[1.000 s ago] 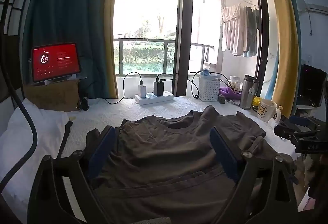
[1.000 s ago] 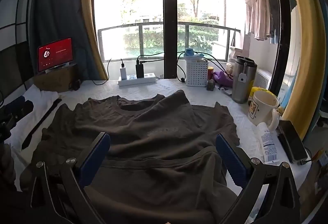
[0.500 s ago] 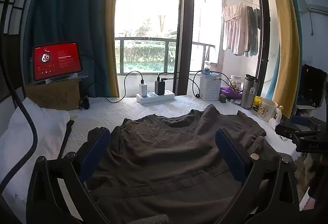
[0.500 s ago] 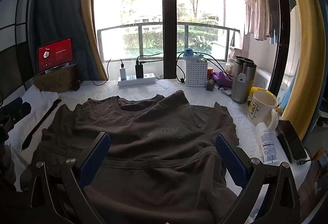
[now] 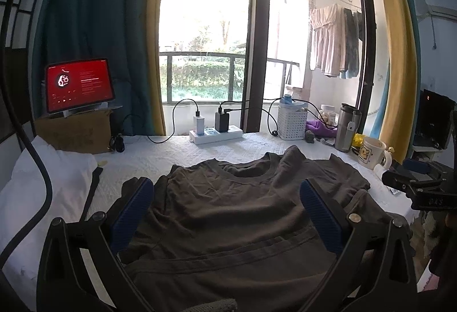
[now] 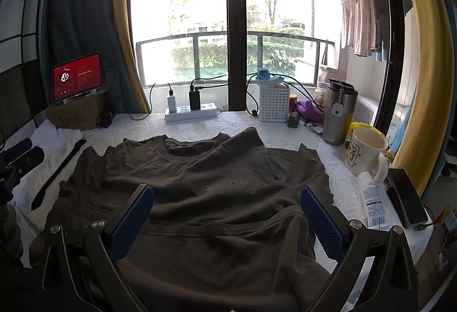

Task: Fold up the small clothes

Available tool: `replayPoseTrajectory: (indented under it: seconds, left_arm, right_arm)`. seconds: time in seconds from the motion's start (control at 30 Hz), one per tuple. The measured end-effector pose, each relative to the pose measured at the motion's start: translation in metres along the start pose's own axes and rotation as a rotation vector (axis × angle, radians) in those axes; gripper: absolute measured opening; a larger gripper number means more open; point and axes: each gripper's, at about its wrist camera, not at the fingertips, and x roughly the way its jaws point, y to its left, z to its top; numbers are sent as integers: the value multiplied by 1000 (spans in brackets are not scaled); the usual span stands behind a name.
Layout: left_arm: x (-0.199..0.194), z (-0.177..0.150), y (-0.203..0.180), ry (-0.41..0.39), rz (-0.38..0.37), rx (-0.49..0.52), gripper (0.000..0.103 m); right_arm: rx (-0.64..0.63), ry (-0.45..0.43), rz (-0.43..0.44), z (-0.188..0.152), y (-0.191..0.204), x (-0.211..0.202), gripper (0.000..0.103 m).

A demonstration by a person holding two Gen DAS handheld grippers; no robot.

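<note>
A dark brown T-shirt (image 5: 234, 215) lies spread on the white quilted surface (image 5: 160, 157), collar toward the window, its lower part folded up over the chest. It also shows in the right wrist view (image 6: 211, 186). My left gripper (image 5: 225, 215) is open and empty, hovering above the shirt's left half. My right gripper (image 6: 225, 215) is open and empty above the shirt's right half. The right gripper's body shows at the right edge of the left view (image 5: 420, 183).
At the back stand a power strip (image 6: 191, 112), a white basket (image 6: 273, 105), a steel tumbler (image 6: 338, 117) and a mug (image 6: 367, 152). A tube (image 6: 374, 203) and phone (image 6: 405, 197) lie right. A tablet (image 5: 78, 83) on a box and a white pillow (image 5: 42, 183) sit left.
The left gripper has risen and pulled back a little, so the shirt sits lower in its view. The right gripper has barely moved. The shirt lies as before.
</note>
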Motion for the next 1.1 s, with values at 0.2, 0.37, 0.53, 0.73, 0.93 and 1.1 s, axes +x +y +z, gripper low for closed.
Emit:
replayPoseTrajectory:
  seconds: [0.2, 0.37, 0.53, 0.73, 0.93, 1.1]
  left_arm:
    - [-1, -1, 0, -1, -9, -7, 101]
    - [-2, -1, 1, -3, -6, -9, 101]
    - [-2, -1, 1, -5, -2, -8, 101]
    - [-2, -1, 1, -2, -4, -11, 101]
    - [-2, 0, 2, -1, -4, -12, 101]
    - [-2, 0, 2, -1, -1, -11, 101]
  right_arm:
    - [-2, -1, 1, 0, 0, 0, 103]
    - [-2, -2, 1, 0, 1, 0, 103]
    - [-2, -1, 0, 0, 1, 0, 103]
    - [-2, -1, 0, 1, 1, 0, 103]
    - [-3, -2, 0, 0, 1, -1, 103]
    - [-3, -2, 1, 1, 1, -1, 103]
